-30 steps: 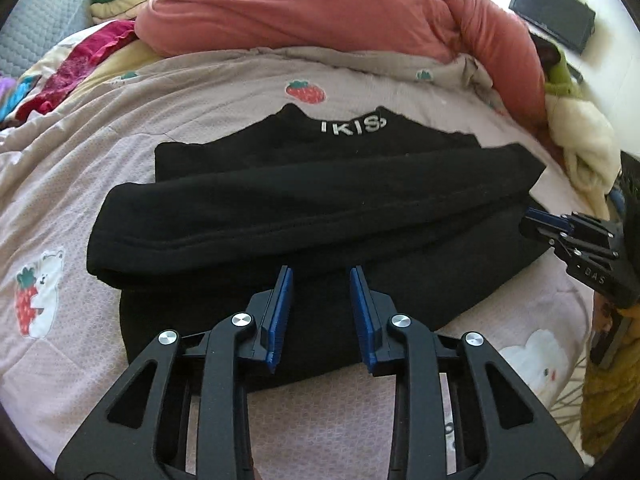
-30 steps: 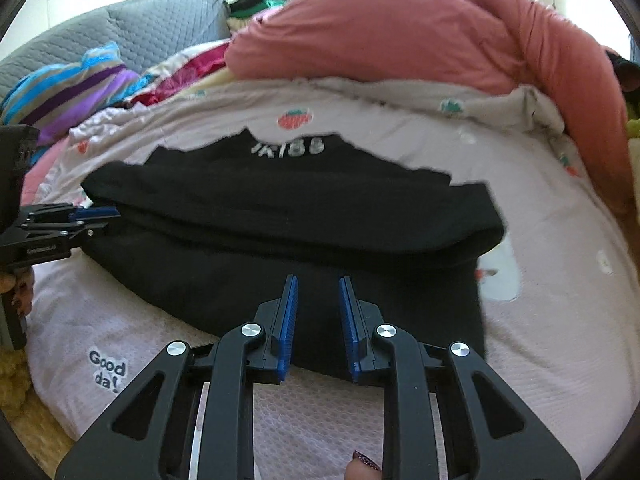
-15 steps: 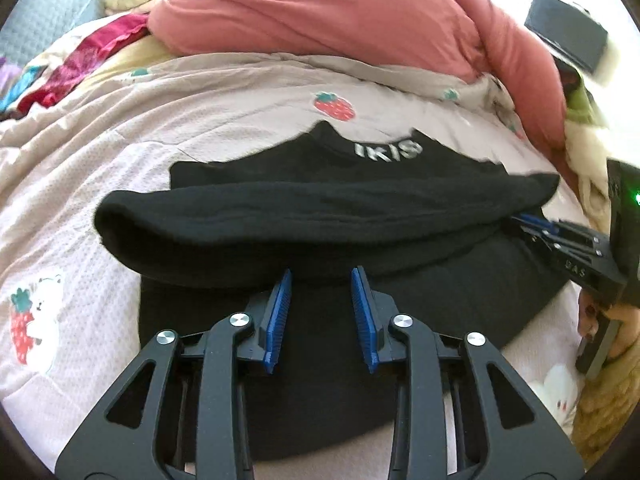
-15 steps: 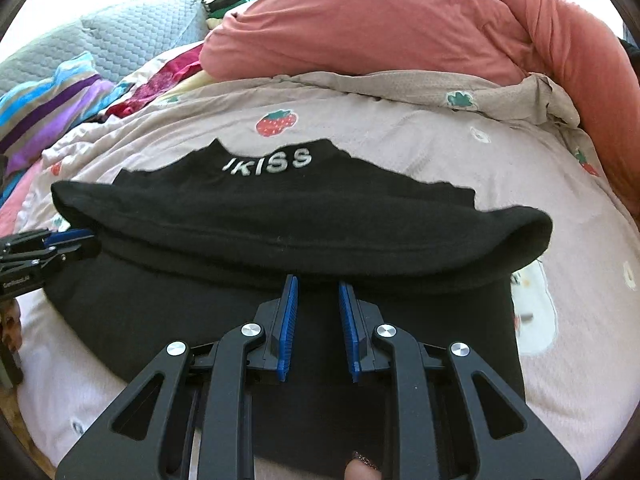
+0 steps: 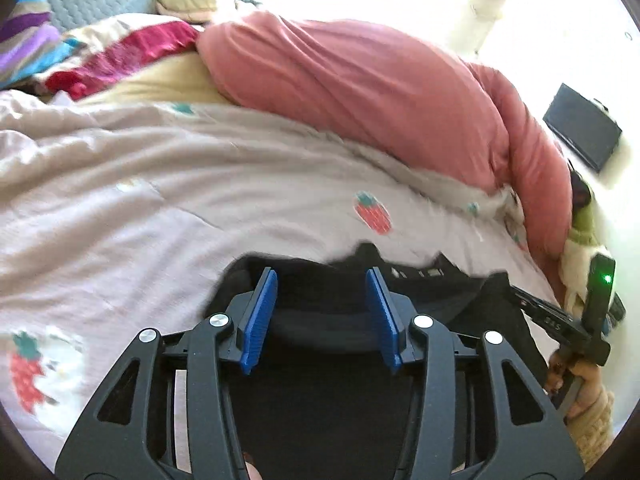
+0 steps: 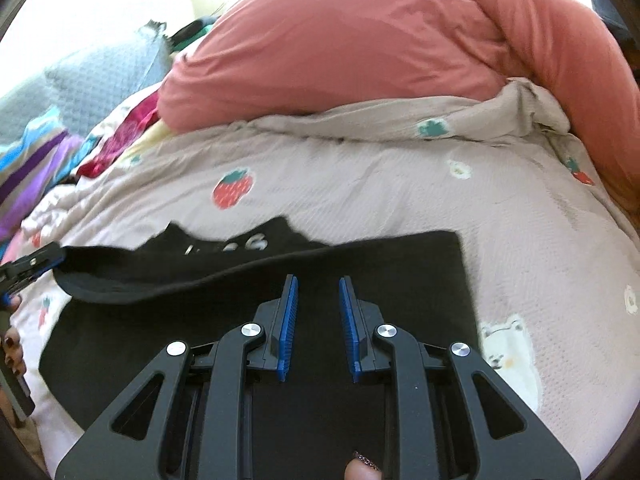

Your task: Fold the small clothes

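**A:** Black garment [image 6: 384, 264] lies flat on the bed [image 6: 400, 184], long axis running side to side, directly under both tools.

**B:** Left gripper [image 5: 322, 312] spread wide, gripping nothing; right gripper [image 6: 318, 326] parted too, empty.

**A:** The raised fold sits on the left side, so the left gripper looks nearer.
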{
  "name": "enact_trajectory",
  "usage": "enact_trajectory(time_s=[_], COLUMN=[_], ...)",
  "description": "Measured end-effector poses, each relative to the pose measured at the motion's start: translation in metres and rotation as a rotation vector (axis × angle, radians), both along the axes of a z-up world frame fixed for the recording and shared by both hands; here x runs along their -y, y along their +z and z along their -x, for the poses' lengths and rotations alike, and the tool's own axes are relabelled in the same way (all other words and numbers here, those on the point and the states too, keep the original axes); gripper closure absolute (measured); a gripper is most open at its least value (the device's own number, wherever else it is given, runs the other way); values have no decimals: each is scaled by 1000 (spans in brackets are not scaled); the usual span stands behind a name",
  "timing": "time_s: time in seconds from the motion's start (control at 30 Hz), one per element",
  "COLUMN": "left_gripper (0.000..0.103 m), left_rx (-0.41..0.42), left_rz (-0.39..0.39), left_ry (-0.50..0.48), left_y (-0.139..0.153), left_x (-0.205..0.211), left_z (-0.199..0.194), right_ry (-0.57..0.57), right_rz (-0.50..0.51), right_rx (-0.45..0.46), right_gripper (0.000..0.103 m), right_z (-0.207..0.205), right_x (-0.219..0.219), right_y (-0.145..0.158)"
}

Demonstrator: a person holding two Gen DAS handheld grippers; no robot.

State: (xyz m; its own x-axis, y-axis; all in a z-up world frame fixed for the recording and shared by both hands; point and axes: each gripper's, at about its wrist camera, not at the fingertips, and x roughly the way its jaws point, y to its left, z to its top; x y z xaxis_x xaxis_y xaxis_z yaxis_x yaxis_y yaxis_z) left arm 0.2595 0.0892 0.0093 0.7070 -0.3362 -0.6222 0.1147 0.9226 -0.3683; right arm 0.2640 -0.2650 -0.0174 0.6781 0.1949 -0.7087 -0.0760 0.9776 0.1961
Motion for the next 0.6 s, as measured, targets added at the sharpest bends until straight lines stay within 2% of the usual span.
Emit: enact_trajectory(time_s=[0.13,0.23,0.4,0.6], left_gripper=[65,64,64,64], left_rx=[-19,-69,-158,-183], left_rz=[26,53,19,15], left_ry=[79,104,73,30], left_y=[-2,-15,-39,-53], left_x=[-32,-48,-41,-32], left_z=[1,-3,-14,-18], right_ry=[-67,-116,-159,-105], right_rz=[-8,-11,-41,1], right_rx=[20,4,-44,-81], right_gripper=[68,68,64,60], right_z=[7,8,6,-5], right_x=[25,46,72,63], right_y=[3,-2,-15,-26])
